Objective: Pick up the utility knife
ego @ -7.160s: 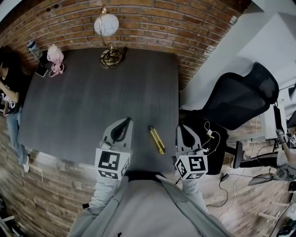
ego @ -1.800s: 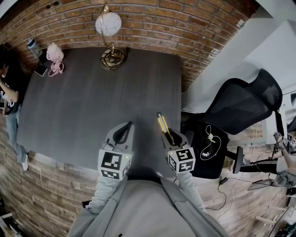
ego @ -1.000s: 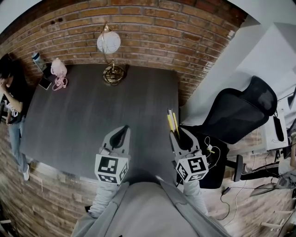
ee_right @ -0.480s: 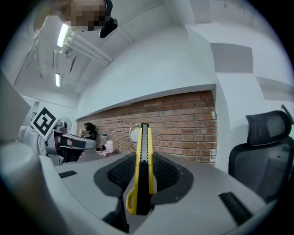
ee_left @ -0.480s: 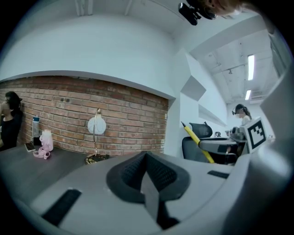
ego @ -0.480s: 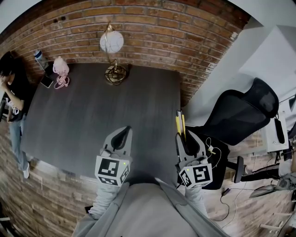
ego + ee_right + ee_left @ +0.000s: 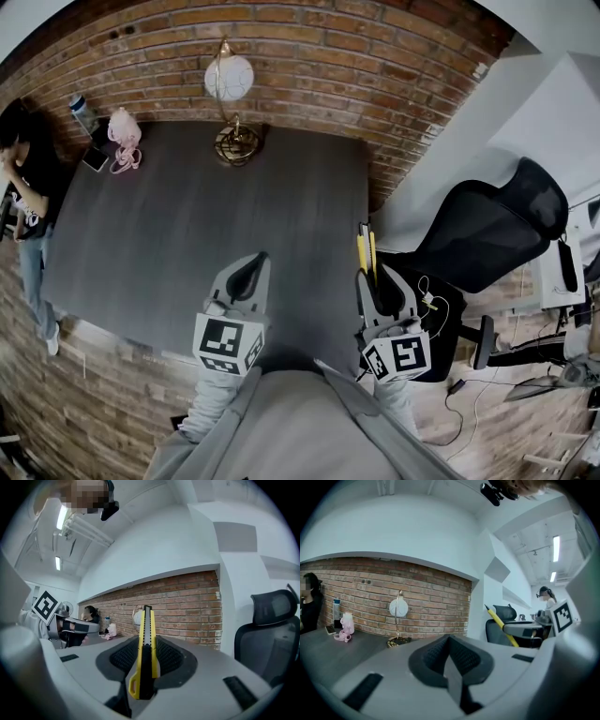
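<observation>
**Right tool grips the knife, left tool is closed and empty**

Right tool is closed on the yellow and black utility knife. Its two black ribbed pads press on the handle from both sides. The knife stands on its narrow edge between the jaws, with the looped yellow end nearest to the camera and the long body reaching forward past the fingertips. In the head view the knife is lifted off the surface and shows at the right edge of it.

The left tool has its jaws together and nothing is between them. It hangs over the near part of the dark grey wooden surface, well apart from the right tool.

Farther away, a lamp with a white round shade and a brass-coloured base stands near the far edge. At the far left corner lie a small pink object and a bottle, and a person in dark clothes is beside that corner. A black mesh office chair is to the right of the surface. A red brick wall closes the scene behind.
</observation>
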Demonstrator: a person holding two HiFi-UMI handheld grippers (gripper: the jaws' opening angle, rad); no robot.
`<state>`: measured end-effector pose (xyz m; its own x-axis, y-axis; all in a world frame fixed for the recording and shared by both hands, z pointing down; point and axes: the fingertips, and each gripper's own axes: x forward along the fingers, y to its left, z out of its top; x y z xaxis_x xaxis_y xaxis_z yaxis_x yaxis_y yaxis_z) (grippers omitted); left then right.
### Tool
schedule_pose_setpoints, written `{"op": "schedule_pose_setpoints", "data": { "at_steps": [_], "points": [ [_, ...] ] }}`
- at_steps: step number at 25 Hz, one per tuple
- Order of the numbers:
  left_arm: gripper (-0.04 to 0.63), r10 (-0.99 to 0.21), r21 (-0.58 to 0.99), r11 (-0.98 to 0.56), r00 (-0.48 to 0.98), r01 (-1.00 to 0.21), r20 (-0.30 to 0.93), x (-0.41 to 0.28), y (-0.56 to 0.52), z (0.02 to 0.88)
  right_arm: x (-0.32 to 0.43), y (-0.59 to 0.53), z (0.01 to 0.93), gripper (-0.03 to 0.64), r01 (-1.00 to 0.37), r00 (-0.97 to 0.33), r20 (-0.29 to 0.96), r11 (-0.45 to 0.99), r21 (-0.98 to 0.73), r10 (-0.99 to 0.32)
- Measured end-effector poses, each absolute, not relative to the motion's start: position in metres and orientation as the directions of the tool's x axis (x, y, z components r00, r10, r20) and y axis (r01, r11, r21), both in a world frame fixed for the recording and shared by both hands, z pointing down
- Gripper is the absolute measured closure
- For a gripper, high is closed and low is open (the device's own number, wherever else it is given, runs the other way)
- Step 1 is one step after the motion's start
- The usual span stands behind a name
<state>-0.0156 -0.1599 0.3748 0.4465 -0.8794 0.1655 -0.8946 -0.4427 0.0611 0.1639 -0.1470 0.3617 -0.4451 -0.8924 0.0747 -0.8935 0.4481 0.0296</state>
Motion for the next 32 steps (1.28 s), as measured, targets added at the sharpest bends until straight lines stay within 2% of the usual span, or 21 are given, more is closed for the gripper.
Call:
{"op": "schedule_pose_setpoints", "data": {
  "at_steps": [32],
  "points": [
    [0.577,-0.883,0.070,-0.434,0.439,-0.898,0.168,-0.0208,-0.1623,0.3776,0.1609,-0.1524,0.3638,0.489,-0.892,-0.449,0.091,0.452,0.012,-0.889]
  ]
}}
